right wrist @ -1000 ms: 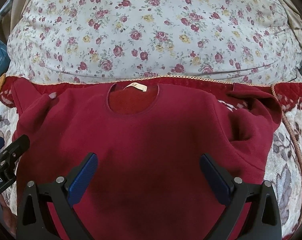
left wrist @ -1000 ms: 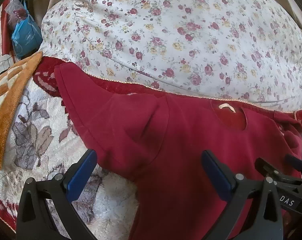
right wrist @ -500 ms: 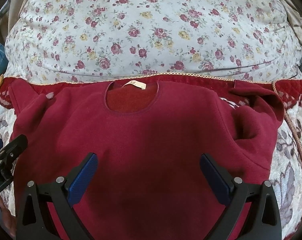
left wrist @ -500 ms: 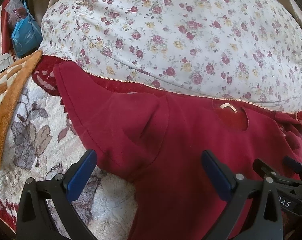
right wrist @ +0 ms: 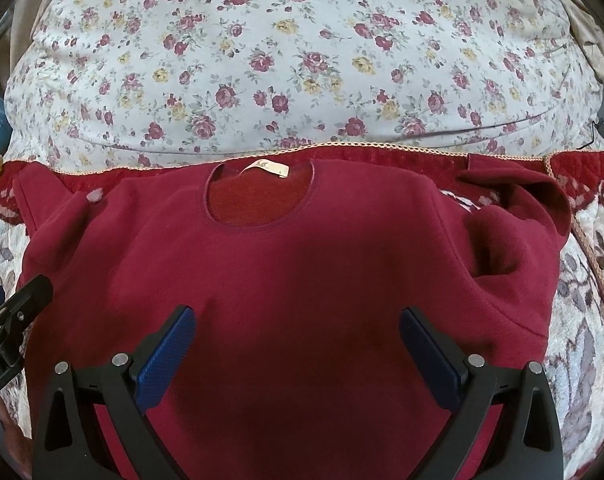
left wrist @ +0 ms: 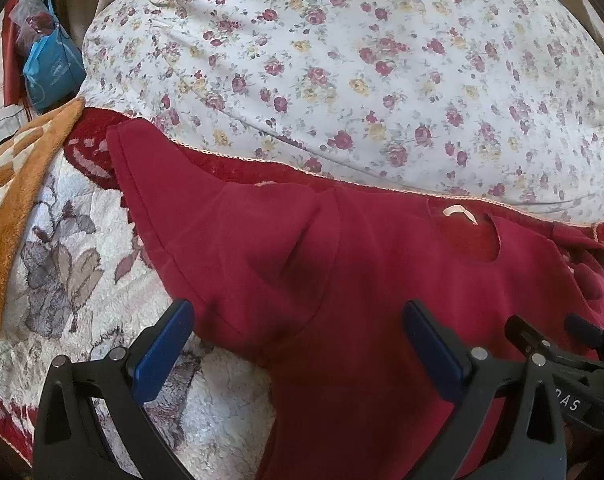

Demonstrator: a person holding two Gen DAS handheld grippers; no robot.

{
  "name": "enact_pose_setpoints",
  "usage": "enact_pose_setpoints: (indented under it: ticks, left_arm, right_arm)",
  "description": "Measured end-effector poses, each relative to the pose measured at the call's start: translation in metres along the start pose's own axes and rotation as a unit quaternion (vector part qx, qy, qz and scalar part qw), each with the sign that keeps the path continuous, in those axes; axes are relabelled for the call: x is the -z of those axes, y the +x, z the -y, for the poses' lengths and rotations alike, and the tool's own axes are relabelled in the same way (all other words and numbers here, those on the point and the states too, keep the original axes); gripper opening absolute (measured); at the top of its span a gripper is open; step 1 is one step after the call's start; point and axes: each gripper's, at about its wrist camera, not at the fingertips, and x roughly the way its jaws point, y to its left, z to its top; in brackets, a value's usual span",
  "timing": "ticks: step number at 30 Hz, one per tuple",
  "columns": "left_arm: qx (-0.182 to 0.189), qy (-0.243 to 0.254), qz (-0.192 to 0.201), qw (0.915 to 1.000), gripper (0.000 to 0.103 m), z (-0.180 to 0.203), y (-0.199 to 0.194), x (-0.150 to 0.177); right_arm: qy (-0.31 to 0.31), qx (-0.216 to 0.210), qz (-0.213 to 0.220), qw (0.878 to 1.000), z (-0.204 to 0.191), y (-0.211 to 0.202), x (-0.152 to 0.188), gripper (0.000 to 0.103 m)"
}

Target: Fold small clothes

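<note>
A dark red sweater lies spread front-up on a bed covered by a cream blanket with grey leaf patterns and a red border. Its round neckline points away from the cameras, with a small pale label showing inside the collar. Just past the collar sits a large, puffy white cushion printed with small red and yellow roses, filling the upper half of both views.

The sweater's sleeve on the left side stretches out toward the far left, its cuff end lying on the red border of the blanket. The sleeve on the right side is bunched and folded over on itself near the shoulder.

The left gripper hovers over the left armpit area of the sweater, its blue-padded fingers spread wide with nothing between them. The right gripper hangs over the middle of the sweater's chest, its jaws also spread wide and empty. Each gripper shows at the edge of the other's view, so the two are side by side.

At the far left lies an orange and cream checked towel, and beyond it a blue bag beside the cushion
</note>
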Motion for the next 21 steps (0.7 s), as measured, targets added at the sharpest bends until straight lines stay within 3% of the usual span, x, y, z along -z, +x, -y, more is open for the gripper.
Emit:
enact_pose_setpoints:
  ticks: [21]
  left_arm:
    - [-0.005,0.001,-0.006,1.0,0.103,-0.001,0.005,-0.001]
  right_arm:
    - [0.018,0.008,-0.006,1.0,-0.005,0.018,0.007,0.103]
